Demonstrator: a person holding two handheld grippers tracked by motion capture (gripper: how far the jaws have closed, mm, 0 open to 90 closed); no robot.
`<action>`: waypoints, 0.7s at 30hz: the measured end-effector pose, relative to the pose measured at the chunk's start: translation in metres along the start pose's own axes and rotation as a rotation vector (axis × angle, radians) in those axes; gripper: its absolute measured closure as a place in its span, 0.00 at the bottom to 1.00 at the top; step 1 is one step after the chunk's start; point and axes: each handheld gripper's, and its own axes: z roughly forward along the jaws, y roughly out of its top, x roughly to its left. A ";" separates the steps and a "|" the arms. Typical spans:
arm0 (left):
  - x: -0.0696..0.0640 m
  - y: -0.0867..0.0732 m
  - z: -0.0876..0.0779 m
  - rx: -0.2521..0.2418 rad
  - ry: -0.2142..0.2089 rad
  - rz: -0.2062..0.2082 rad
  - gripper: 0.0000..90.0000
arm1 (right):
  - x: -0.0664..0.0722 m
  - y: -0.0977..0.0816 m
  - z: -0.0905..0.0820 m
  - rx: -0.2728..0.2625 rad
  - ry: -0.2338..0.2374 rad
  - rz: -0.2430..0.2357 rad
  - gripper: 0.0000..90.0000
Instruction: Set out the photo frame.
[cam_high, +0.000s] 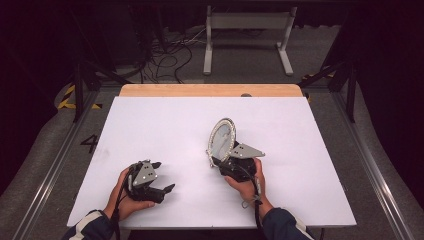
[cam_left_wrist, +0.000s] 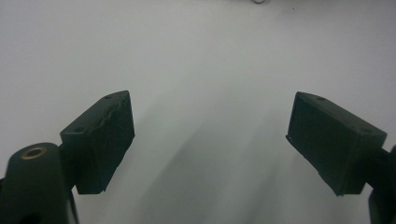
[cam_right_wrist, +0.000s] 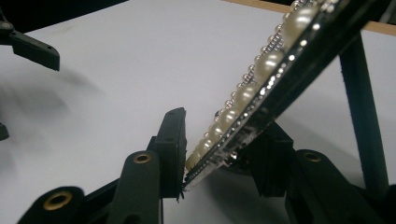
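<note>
One oval mirror (cam_high: 222, 137) stands tilted near the middle of the white surface (cam_high: 165, 125) in the high view, its lower rim in the right tongs (cam_high: 223, 165), long axis upward; the left tongs (cam_high: 160, 176) are well apart toward the near-left corner. Left gripper view: jaws spread, empty. Right gripper view: two jaws pinching the pearl-edged mirror (cam_right_wrist: 261, 88).

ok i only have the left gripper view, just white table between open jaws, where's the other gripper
Observer: To the right of the left gripper on the table, the right gripper is clamped on an oval frame.
Operator: which part is it gripping
Observer: The bottom edge. In the right gripper view the jaws sit either side of the pearl rim.
Operator: frame lying flat?
Observer: No, it stands up on edge, tilted.
</note>
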 end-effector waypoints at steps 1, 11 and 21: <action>0.000 0.003 0.001 -0.004 0.006 0.010 0.17 | -0.001 0.000 -0.001 0.009 0.012 0.000 0.69; 0.006 0.020 0.017 -0.011 -0.021 0.013 0.20 | -0.009 -0.001 -0.008 0.042 0.067 -0.011 0.71; 0.002 0.043 0.047 0.009 -0.055 0.063 0.19 | -0.011 -0.005 -0.014 0.035 0.076 -0.028 0.76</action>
